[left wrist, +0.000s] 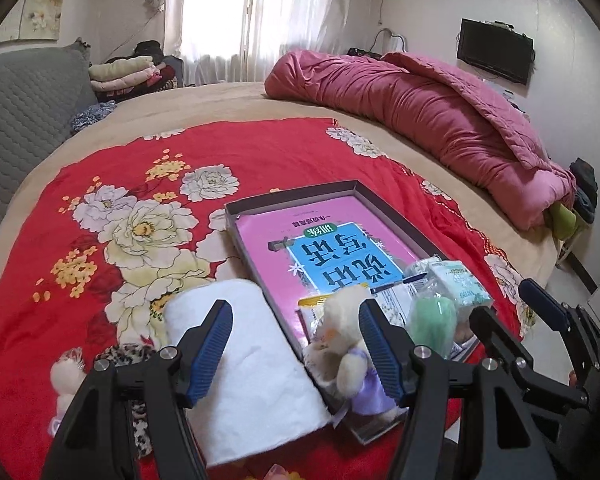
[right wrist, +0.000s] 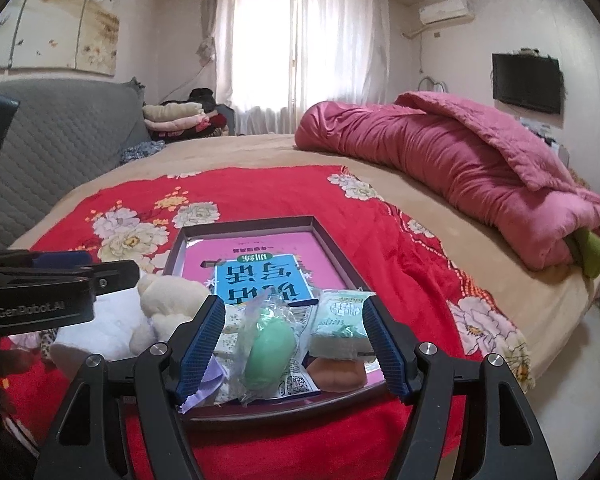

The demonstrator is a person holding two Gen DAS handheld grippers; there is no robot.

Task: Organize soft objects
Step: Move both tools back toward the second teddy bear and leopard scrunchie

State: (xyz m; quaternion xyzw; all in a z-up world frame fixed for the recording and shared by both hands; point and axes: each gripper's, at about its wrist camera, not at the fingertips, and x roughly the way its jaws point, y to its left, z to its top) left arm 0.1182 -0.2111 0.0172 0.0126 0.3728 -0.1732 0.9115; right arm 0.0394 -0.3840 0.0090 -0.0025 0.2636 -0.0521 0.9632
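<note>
A shallow dark tray (left wrist: 292, 191) (right wrist: 244, 222) lies on a red flowered cloth (left wrist: 120, 184) and holds a pink book. My left gripper (left wrist: 296, 344) hangs open over the tray's near left corner. A folded white towel (left wrist: 240, 360) and a cream plush toy in a purple dress (left wrist: 340, 344) lie below, between its fingers, with neither pad pressing on them. My right gripper (right wrist: 294, 344) is open above a green soft egg in clear wrap (right wrist: 268, 352), a tissue pack (right wrist: 340, 320) and a tan squishy piece (right wrist: 340, 376), all resting in the tray.
A rolled pink quilt (left wrist: 440, 112) runs along the bed's right side. A grey quilted headboard (left wrist: 24, 112) stands at the left, with stacked folded clothes (left wrist: 124, 76) behind it. A second small plush (left wrist: 66, 368) and a leopard-print piece (left wrist: 124, 356) lie left of the towel.
</note>
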